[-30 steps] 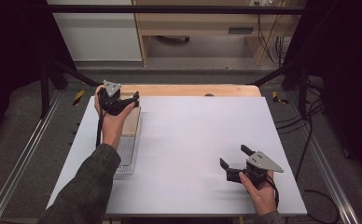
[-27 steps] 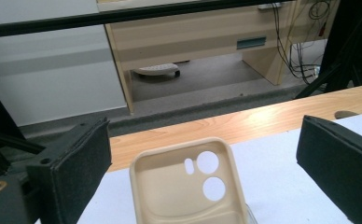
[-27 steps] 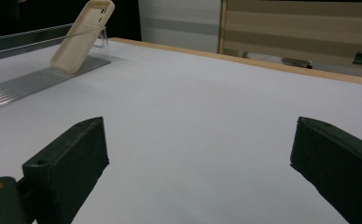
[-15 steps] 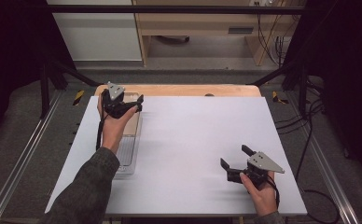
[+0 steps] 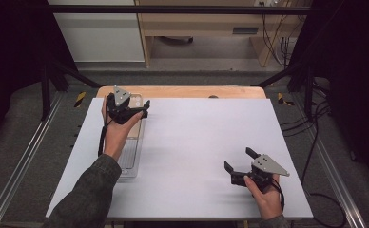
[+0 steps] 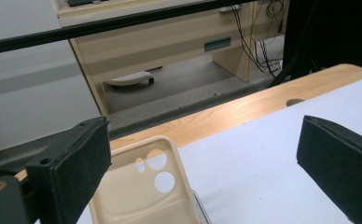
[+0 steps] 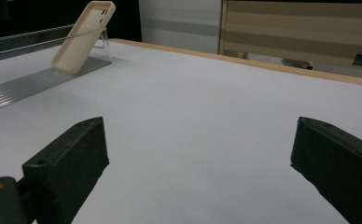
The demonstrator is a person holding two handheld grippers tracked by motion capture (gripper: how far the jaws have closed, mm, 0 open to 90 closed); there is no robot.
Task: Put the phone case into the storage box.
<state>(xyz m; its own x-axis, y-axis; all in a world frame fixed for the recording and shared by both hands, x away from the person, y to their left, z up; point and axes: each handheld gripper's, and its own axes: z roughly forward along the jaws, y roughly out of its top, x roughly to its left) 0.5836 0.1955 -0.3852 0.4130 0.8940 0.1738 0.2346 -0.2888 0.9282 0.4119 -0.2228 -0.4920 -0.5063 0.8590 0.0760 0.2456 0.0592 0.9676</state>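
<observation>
beige phone case (image 6: 142,196) with round camera cutouts, propped on a clear stand at 10 o'clock on the matte white counter (image 5: 197,137), left gripper (image 5: 140,111) fingers wide open just over it, right gripper (image 5: 237,161) at 5 o'clock, fingers open, holding nothing

The left gripper (image 5: 134,110) is held out at the far left, its jaws spread wide with nothing between them. The left hand (image 5: 116,134) grips it from behind, and the forearm, in a dark green sleeve (image 5: 85,195), stretches forward from the bottom edge at a slant. The right gripper (image 5: 238,165) sits low at the near right, its jaws also wide apart and empty, pointing left. The right hand (image 5: 264,198) holds it from below, wrist bent slightly, with a cable looping past it.
</observation>
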